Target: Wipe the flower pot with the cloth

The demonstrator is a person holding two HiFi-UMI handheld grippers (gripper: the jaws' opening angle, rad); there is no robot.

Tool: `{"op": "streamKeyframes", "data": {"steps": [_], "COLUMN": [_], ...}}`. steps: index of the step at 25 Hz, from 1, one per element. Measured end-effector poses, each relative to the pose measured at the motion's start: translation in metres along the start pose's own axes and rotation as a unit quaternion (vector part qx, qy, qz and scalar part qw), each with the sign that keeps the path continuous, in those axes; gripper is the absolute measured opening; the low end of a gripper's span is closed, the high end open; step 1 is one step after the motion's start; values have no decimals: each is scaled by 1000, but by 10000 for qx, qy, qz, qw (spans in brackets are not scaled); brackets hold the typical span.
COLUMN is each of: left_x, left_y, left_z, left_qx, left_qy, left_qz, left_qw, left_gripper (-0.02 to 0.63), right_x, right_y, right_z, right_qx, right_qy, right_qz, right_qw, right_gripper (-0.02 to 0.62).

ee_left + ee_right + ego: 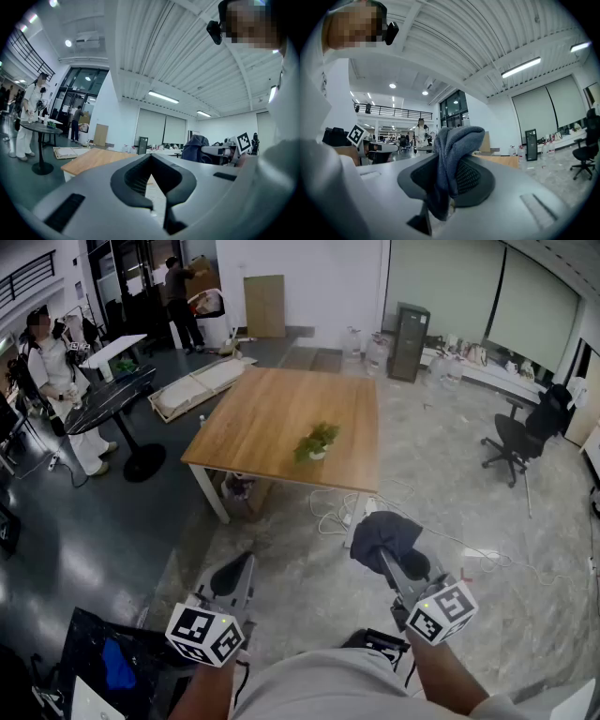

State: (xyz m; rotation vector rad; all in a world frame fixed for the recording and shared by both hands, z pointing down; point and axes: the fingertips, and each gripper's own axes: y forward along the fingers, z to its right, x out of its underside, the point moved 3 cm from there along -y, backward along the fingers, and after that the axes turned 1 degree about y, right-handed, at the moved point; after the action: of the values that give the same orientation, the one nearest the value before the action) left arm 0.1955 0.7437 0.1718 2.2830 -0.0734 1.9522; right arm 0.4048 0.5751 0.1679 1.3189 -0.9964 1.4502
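Now the right hand-held gripper (449,164) clamps the cloth (457,140), hanging vertically; the left hand-held gripper (151,161) is closed.

head view looks steeply down, gripper views level (sharing the table (272,418)).

left gripper (236,568): grey moulded shell, dark ribbed jaw pads, 7 o'clock in head view | right gripper (392,563): same grey shell, 5 o'clock | marker cubes (204,634): white, black square patterns, one per gripper | clothing: pale top (328,690), 6 o'clock
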Motion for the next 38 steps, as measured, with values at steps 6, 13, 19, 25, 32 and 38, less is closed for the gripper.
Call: {"op": "streamKeyframes", "data": {"steps": [6,13,19,25,32,38], "left_x": [2,2,14,22,33,55], "left_y": [1,1,9,45,138,264], "left_z": [-5,-9,-14,-25,-56,-85], "left_qx": [30,-77,-71,-97,-308,-380], "left_qy": [-14,169,8,-66,-2,114], "left_qz": [-35,-18,-70,-230,-518,-1026], "left_qw": [10000,9998,9999,9997,9982,9939], "left_gripper": [8,7,6,8,8,8], "right_x": [-1,1,9,19,35,51], "right_y": [7,10,13,37,97,168], "right_z": [-3,-1,6,42,126,234], "right_qx": [-92,-20,15,12,-98,-358], "right_qy": [267,255,238,512,672,877], "right_qz": [46,-19,-35,-107,-229,-400], "right_qw": [9996,9997,9997,9986,9974,9947], "right_gripper": [81,81,83,84,84,84]}}
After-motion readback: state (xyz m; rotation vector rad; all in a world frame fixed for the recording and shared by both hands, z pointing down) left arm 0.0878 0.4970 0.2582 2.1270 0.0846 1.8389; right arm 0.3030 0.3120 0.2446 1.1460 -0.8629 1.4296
